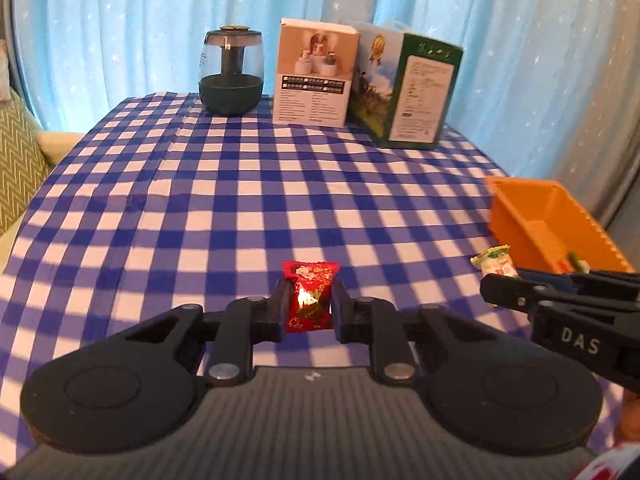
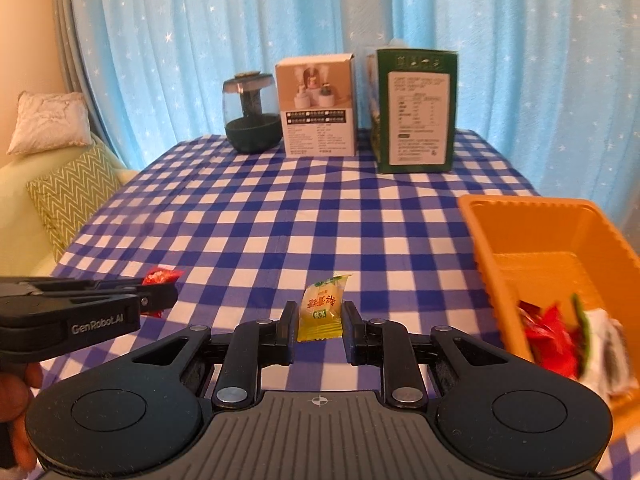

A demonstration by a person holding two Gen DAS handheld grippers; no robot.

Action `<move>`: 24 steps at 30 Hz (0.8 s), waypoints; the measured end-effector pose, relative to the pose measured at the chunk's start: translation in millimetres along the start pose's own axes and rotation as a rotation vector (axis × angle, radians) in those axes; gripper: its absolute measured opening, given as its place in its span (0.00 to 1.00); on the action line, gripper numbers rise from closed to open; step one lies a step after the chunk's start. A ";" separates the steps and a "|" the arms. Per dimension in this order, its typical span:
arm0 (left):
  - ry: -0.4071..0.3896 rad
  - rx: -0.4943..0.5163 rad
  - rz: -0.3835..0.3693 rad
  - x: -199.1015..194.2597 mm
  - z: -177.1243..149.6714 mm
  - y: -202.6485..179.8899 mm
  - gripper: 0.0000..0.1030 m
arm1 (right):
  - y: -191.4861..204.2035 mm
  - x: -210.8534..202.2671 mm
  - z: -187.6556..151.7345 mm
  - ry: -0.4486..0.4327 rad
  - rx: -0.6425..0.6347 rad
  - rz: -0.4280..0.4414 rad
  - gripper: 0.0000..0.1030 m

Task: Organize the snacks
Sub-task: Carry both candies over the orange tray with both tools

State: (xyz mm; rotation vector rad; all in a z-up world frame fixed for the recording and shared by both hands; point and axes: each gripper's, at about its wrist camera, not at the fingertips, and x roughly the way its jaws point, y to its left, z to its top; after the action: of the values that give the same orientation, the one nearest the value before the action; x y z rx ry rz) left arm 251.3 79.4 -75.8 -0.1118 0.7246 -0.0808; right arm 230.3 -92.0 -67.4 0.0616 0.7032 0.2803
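The table (image 2: 280, 208) stands before the curtain (image 2: 200, 40). Along its far edge stand three things in a row: a jar (image 2: 252, 120) on the left, a box (image 2: 320, 108) in the middle, a carton (image 2: 416, 112) just right of it. A bin (image 2: 480, 248) sits at the right edge, with wrapped snacks (image 2: 560, 336) in its near end. A sofa with cushions (image 2: 68, 192) lies off the left edge.

Back of the checked table

A dark glass jar (image 1: 231, 74), a white box (image 1: 314, 76) and a green box (image 1: 414, 92) stand in a row before the blue curtain (image 1: 120, 20); 2 cushions (image 2: 70, 196) lie left.
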 end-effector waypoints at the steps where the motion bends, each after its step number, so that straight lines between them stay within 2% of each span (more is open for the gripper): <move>1: -0.001 -0.006 -0.006 -7.7 -1.7 -4.4 0.18 | -1.6 -7.7 -1.3 -0.003 0.005 -0.002 0.22; 14: 0.010 0.000 -0.084 -82.4 -33.2 -76.0 0.18 | -35.4 -99.8 -19.4 -0.029 0.099 -0.035 0.22; 24: 0.012 0.037 -0.097 -106.4 -47.8 -116.1 0.18 | -68.9 -141.4 -38.5 -0.032 0.153 -0.062 0.22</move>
State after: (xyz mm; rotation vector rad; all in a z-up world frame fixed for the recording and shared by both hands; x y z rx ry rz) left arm 136.0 -27.2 -26.5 -0.1114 0.7290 -0.1879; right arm 118.7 -198.5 -18.2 0.1897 0.6923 0.1651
